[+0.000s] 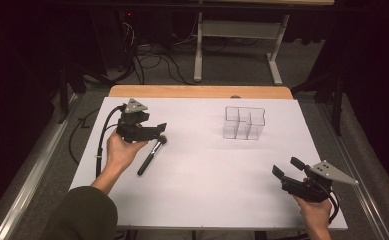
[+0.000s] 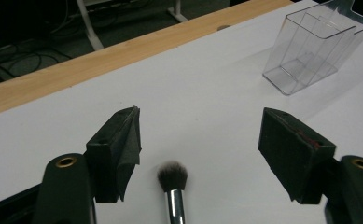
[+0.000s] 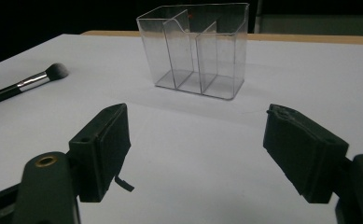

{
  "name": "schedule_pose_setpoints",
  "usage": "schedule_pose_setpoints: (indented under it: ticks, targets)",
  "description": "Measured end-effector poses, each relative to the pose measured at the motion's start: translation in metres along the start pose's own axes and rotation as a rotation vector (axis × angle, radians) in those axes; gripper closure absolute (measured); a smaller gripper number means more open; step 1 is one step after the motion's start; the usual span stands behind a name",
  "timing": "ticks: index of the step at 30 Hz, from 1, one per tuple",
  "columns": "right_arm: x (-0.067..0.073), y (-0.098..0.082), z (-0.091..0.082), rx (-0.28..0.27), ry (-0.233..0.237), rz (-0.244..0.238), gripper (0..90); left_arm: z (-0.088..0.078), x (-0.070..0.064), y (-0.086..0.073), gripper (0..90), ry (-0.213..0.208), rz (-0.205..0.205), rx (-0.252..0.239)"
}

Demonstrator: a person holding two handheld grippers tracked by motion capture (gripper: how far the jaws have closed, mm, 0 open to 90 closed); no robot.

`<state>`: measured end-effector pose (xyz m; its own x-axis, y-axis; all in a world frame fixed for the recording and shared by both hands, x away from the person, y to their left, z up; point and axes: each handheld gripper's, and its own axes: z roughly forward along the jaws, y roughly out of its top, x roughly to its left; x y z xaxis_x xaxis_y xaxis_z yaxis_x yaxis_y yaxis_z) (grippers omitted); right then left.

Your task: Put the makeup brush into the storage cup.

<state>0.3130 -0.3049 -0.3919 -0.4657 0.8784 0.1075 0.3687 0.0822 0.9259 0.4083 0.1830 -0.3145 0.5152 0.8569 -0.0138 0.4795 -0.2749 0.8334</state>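
Two grippers, left gripper [image 1: 158, 128] and right gripper [image 1: 286, 168], jaws apart; one brush [image 1: 151, 156], one clear organizer [image 1: 244, 123].

Slim makeup brush [image 2: 172, 186] with soft dark bristles, shiny metal ferrule, glossy black handle, clear glossy plastic compartment organiser [image 3: 198, 49], matt white tabletop sheet [image 1: 202, 170], light wood table edge [image 1: 199, 91], matt black gripper pads [image 2: 123, 144]

Black hand-held gripper [image 1: 163, 127] bodies with grey triangular plates, black cables (apparently olive left sleeve [image 1: 84, 215]).
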Motion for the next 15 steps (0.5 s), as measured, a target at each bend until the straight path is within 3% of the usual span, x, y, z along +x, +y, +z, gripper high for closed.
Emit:
schedule_pose_setpoints:
  ticks: [8,15]
  targets:
    - [0.0001,0.0001,0.0000,0.000,0.003,0.001,24.4,0.0019,-0.0001,0.0023,28.9,0.022,0.045,0.071]
    - [0.0002,0.0000,-0.0004,0.001,0.000,0.001,24.4,0.0047,-0.0007,0.0028,30.9,0.030,0.053,0.138]
